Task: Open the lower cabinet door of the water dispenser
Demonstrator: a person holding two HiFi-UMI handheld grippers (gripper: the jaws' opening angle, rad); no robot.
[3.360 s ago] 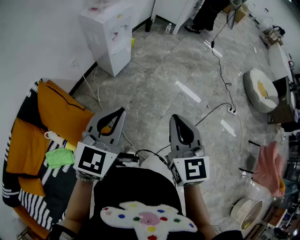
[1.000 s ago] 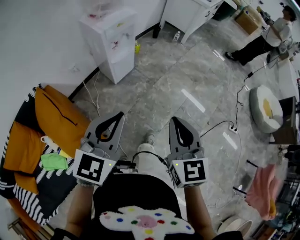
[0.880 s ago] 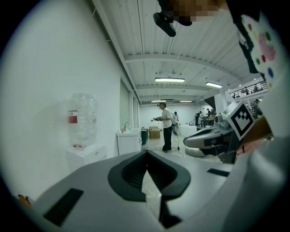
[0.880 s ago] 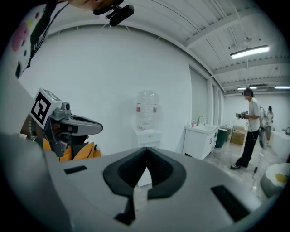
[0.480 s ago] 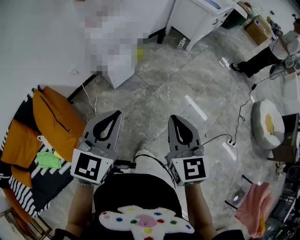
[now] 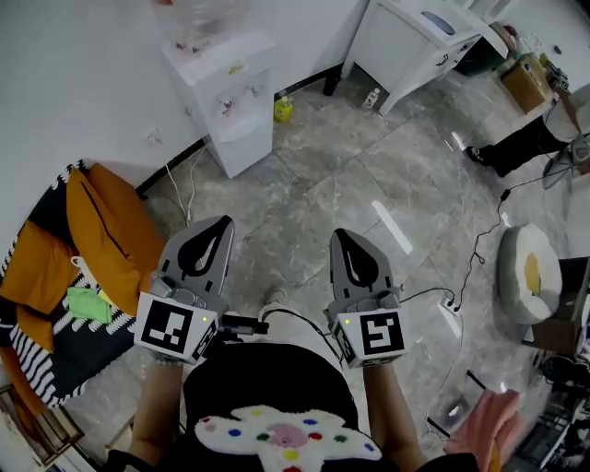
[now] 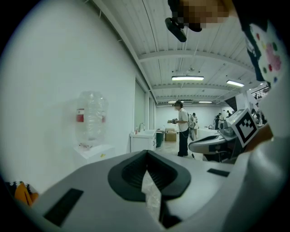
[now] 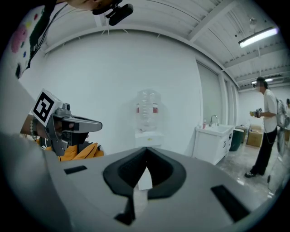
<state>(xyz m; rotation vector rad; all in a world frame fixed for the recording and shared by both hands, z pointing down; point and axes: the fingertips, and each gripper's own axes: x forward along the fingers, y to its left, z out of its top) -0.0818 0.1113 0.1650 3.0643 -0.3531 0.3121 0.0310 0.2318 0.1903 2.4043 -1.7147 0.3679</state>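
Observation:
A white water dispenser (image 6: 226, 97) with a clear bottle (image 6: 198, 20) on top stands against the wall, well ahead of me. Its lower cabinet door (image 6: 247, 143) looks closed. It shows again as the dispenser (image 7: 93, 152) at the left of the left gripper view and as the dispenser (image 8: 146, 136) straight beyond the jaws in the right gripper view. My left gripper (image 6: 218, 224) and right gripper (image 6: 341, 236) are held side by side in front of my body. Both are shut and empty, far short of the dispenser.
An orange cushion (image 6: 106, 226) on a striped seat lies at the left. A white sink cabinet (image 6: 419, 41) stands at the back right, a yellow bottle (image 6: 283, 110) beside the dispenser. Cables (image 6: 479, 249) and a power strip (image 6: 450, 318) cross the grey tile floor. A person (image 6: 530, 138) stands far right.
The view has moved forward: dispenser and sink cabinet sit lower and nearer in the head view. Both grippers stay shut, in the same spot before my body.

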